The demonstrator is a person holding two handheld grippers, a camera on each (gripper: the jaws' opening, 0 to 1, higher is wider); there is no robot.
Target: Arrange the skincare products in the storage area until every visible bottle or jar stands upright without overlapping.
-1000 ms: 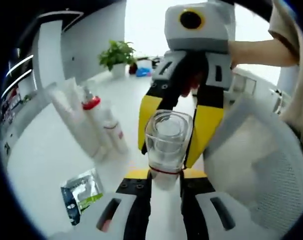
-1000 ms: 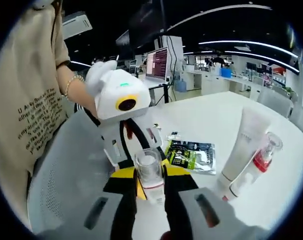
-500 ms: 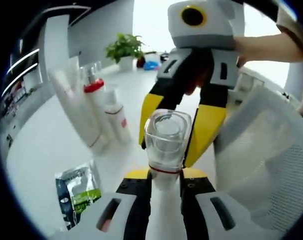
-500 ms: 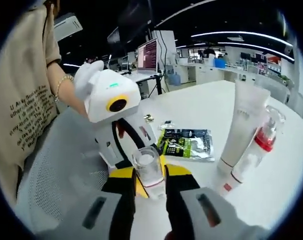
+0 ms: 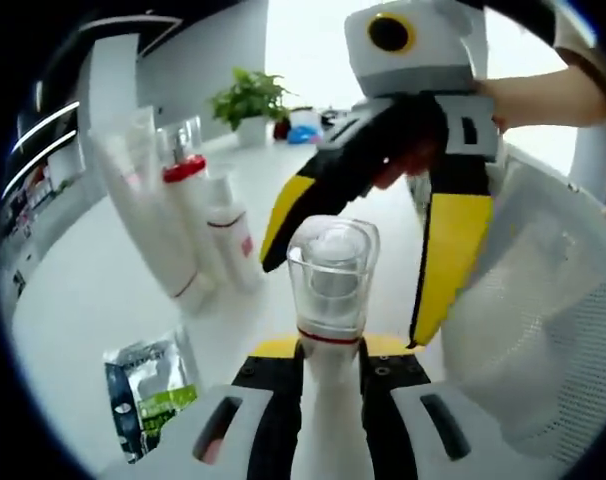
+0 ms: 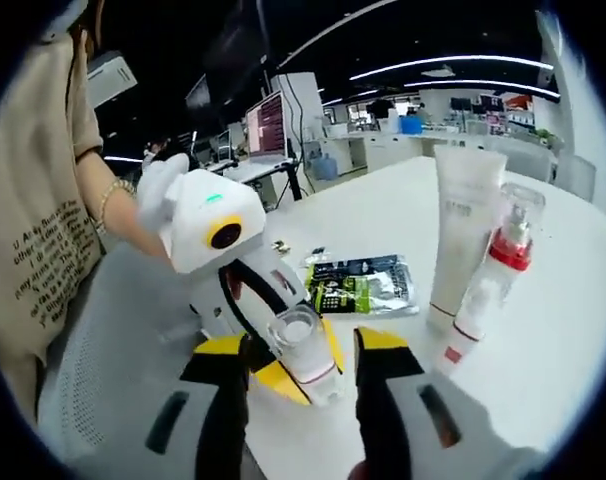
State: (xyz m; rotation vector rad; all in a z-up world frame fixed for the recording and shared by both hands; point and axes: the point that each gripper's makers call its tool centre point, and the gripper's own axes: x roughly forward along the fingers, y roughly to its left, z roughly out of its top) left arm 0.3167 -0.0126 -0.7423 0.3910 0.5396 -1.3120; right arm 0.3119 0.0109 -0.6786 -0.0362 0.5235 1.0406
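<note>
While the left gripper (image 5: 328, 400) stays clamped on the clear-capped bottle (image 5: 330, 285) at 6 o'clock of its own view, the right gripper (image 5: 363, 265) hangs over it with jaws spread wide. From the right gripper view the same bottle sits between the parted jaws, touching neither. Both views show the white tube (image 6: 463, 230) and red-collared pump bottle (image 6: 503, 255) upright beside a sachet (image 6: 363, 285) on the white table (image 6: 573, 330); a potted plant (image 5: 245, 100) shows at 11 o'clock in the left gripper view.

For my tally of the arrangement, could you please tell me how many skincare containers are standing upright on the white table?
3: a tall white tube, a red-collared pump bottle beside it, and a small white bottle next to those. Others may be hidden behind them.
</note>
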